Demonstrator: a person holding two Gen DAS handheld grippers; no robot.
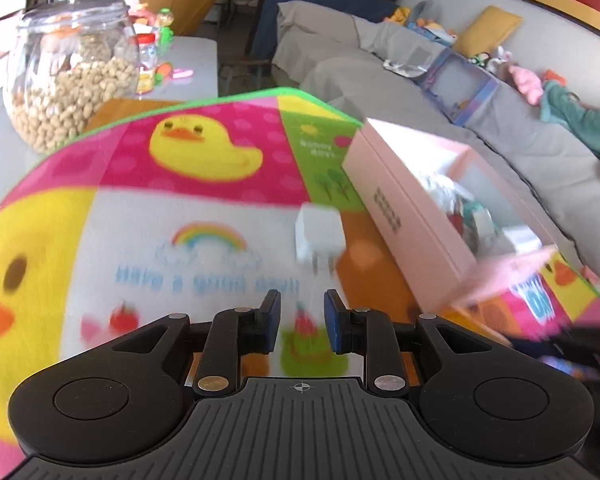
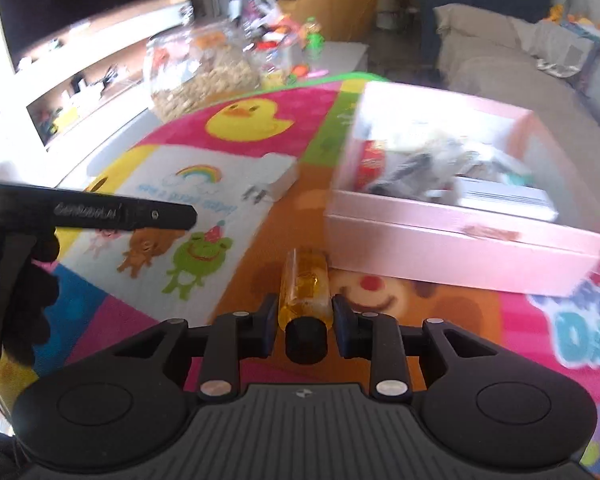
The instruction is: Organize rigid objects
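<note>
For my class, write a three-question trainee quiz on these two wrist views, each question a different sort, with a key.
1. True or false: the right gripper has the amber bottle between its fingers.
2. Multiple choice: the white charger lies A) inside the pink box; B) on the cartoon mat; C) in the glass jar.
3. Fill in: the left gripper holds ____.

Key: 1 true; 2 B; 3 nothing.

pink box (image 2: 452,240) contents blurred, mat (image 1: 204,208) txt smeared, jar (image 2: 196,76) hazy
</note>
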